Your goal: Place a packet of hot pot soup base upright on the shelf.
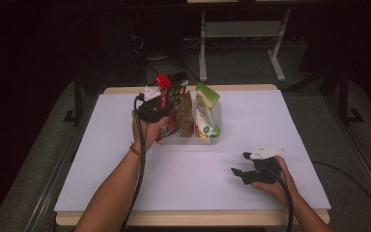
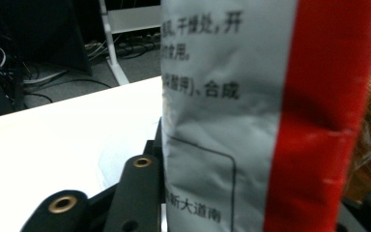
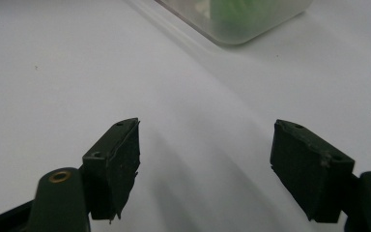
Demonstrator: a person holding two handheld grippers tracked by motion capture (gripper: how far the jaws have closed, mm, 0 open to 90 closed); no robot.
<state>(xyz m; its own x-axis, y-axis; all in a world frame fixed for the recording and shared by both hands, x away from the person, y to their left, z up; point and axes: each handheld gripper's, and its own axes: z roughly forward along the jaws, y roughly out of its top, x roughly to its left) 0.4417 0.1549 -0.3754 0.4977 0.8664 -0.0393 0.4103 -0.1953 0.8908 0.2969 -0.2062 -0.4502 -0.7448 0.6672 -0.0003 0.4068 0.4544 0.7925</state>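
Packet of red and white crinkled foil with printed lettering (image 2: 222, 121) is the thing in hand: it stands upright at the left end of a clear plastic tub (image 1: 216, 137), which sits near the far edge of the white table (image 1: 270, 121), a little left of its middle. Judging by the creased, dented skin seen in the left gripper view, it is probably light and soft, a film bag that buckles under pressure and can slide out of smooth pads; whatever is inside may crush, so a gentle pinch seems wiser than a hard one. The best hold is likely the flat sealed strip at the top or along a side edge, where the film is doubled and stiffer, not the puffy belly. The left gripper (image 1: 163, 107) is right at the packet, with the bag between its black jaws; one jaw lies close against the white side, but I cannot tell whether the pads are pressing on it or merely flank it. Just beside it in the tub lean a brown and gold packet (image 1: 186, 113) and a green and white pouch (image 1: 206, 108), so there is little room to tilt. The right gripper (image 1: 238, 163) rests well apart, toward the near right corner, its jaws spread wide over bare table with nothing between them.
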